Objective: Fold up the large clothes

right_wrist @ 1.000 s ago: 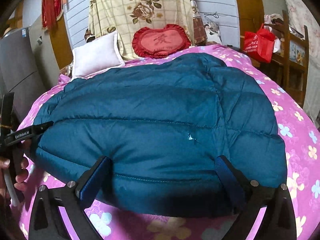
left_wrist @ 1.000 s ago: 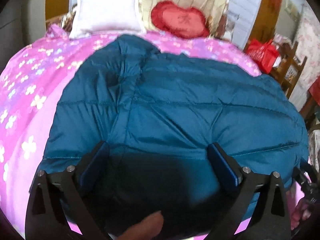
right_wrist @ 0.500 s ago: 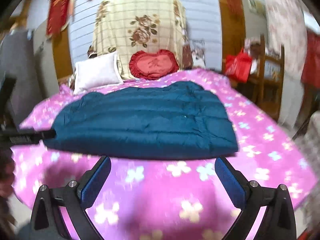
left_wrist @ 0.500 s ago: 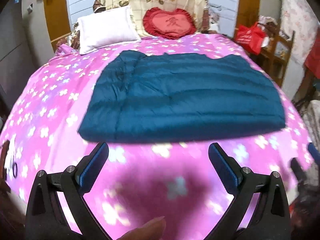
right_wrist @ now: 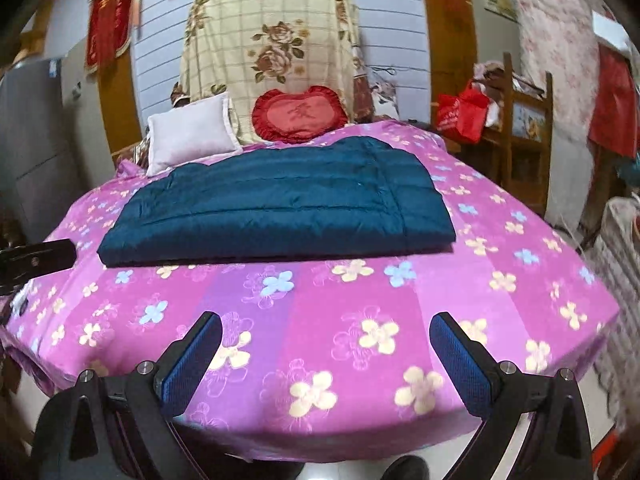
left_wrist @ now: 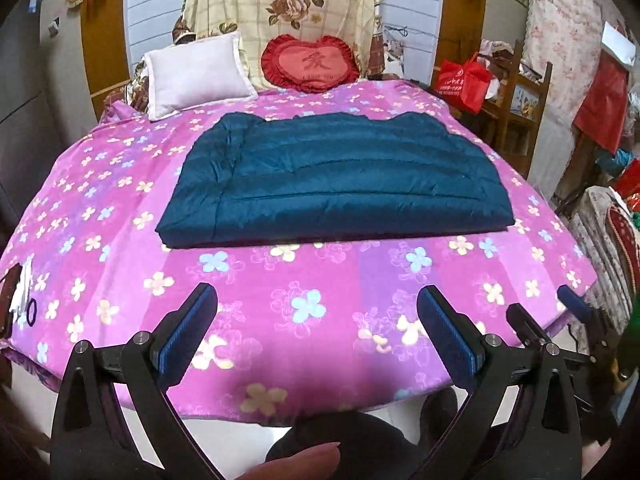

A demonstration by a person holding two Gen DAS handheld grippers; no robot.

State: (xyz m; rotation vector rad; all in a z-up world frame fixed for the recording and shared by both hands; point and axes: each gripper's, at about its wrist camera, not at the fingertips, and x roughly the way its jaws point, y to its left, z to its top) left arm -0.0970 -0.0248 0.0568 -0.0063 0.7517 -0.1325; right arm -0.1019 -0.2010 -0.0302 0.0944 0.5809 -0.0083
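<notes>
A dark teal quilted down jacket (left_wrist: 340,180) lies folded into a flat rectangle in the middle of the pink flowered bed (left_wrist: 320,320); it also shows in the right wrist view (right_wrist: 280,208). My left gripper (left_wrist: 316,312) is open and empty, held above the bed's near edge, well short of the jacket. My right gripper (right_wrist: 326,340) is open and empty too, over the near edge of the bed (right_wrist: 320,360). The right gripper's tip shows at the right edge of the left wrist view (left_wrist: 576,312), and the left gripper's at the left edge of the right wrist view (right_wrist: 36,258).
A white pillow (left_wrist: 196,72) and a red heart cushion (left_wrist: 312,64) lean at the head of the bed. A red bag (left_wrist: 464,80) and a wooden chair (left_wrist: 516,108) stand to the right. Floor and the person's feet (left_wrist: 360,436) are below the bed edge.
Both grippers have pulled back and up from the jacket to the bed's near edge. The jacket, close under the fingers a second ago, now lies far ahead, flat and untouched.
</notes>
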